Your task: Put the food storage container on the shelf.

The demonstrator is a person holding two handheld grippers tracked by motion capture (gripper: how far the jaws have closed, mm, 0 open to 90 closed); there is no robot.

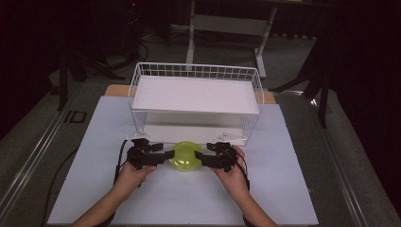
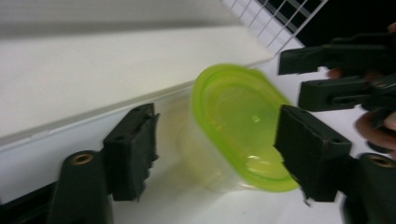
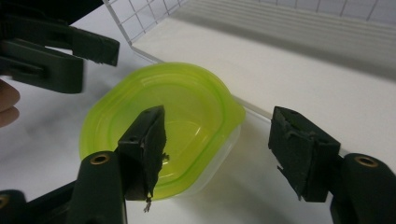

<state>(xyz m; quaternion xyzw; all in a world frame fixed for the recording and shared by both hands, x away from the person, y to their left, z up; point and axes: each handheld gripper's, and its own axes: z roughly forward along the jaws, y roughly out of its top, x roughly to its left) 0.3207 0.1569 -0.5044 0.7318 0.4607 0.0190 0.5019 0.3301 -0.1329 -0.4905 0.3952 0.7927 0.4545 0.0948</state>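
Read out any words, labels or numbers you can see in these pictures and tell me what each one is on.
"ID": dark letters on the grey floor strip left of the table.
The green-lidded container, the white wire rack and the table sheet carry no readable text.

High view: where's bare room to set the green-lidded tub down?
Free: the rack's top shelf, inside its wire rim, and the white sheet between the forearms. Also bare: the sheet's far-left and far-right margins. Crowded: the strip before the rack, where the left gripper, tub and right gripper meet.

Both grippers (image 1: 166, 157) (image 1: 201, 158) apparently part-open.
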